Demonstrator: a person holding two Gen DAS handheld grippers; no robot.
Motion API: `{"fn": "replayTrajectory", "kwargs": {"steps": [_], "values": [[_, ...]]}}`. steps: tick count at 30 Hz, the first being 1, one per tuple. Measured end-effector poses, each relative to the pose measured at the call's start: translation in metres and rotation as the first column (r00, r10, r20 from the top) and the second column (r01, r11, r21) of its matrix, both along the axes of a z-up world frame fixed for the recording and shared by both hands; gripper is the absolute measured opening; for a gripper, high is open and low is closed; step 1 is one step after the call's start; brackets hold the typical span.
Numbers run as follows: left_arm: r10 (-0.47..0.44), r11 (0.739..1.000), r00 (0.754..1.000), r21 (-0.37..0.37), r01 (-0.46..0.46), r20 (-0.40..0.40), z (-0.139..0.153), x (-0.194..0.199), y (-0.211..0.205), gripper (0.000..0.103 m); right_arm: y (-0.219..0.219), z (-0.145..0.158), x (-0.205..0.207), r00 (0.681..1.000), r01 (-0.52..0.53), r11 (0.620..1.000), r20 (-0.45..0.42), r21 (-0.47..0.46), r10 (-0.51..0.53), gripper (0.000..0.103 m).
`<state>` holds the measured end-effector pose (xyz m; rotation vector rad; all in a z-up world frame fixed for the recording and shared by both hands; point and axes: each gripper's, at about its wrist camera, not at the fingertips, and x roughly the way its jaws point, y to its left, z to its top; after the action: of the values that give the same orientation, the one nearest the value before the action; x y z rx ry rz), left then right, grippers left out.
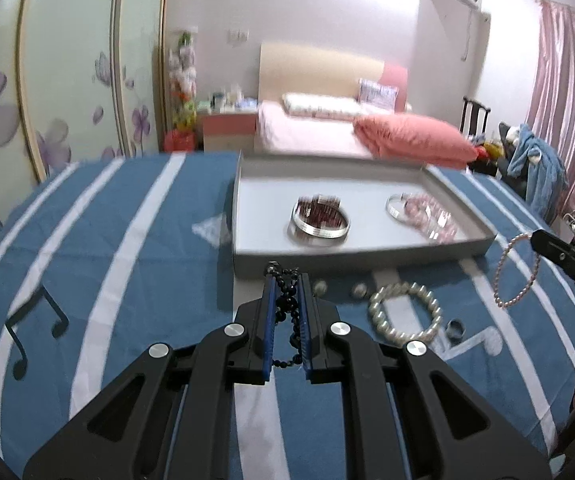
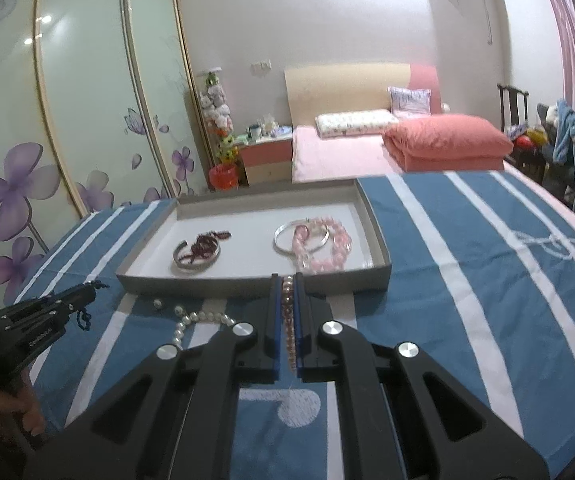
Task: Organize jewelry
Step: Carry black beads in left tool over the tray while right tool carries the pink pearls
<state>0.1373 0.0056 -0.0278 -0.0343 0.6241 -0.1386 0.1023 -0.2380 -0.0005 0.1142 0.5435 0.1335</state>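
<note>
Blue-and-white striped cloth (image 1: 127,220) carries a shallow grey cardboard tray (image 1: 463,246). Just short of it, the left gripper (image 1: 286,276) pinches a black bead string (image 1: 287,304), and the right gripper (image 2: 286,280) pinches a small pink pearl bracelet (image 2: 288,320). Judged mid-carry; next, release both inside the tray.

Pink bed (image 2: 339,152), floral wardrobe (image 2: 67,120) (mirrored), curtains (image 1: 567,80)

Black bead strand (image 1: 287,304) pinched, dangling; small pink pearl bracelet (image 1: 515,270) likewise held aloft. White pearl bracelet (image 1: 405,318) flat on cloth. In grey tray (image 1: 363,254): silver bangles, dark red beads, perhaps pink crystal bracelets.
</note>
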Motion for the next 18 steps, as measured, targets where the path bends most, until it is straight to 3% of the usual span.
{"fn": "replayTrajectory", "kwargs": {"steps": [9, 18], "values": [[0.002, 1.000, 0.983, 0.022, -0.006, 0.184, 0.030, -0.019, -0.016, 0.012, 0.018, 0.025, -0.014, 0.988, -0.003, 0.999, 0.151, -0.047, 0.010, 0.006], [-0.002, 1.000, 0.971, 0.019, -0.003, 0.240, 0.040, -0.020, -0.027, 0.012, 0.034, 0.044, -0.024, 0.962, 0.002, 0.996, 0.271, -0.094, 0.024, 0.006]]}}
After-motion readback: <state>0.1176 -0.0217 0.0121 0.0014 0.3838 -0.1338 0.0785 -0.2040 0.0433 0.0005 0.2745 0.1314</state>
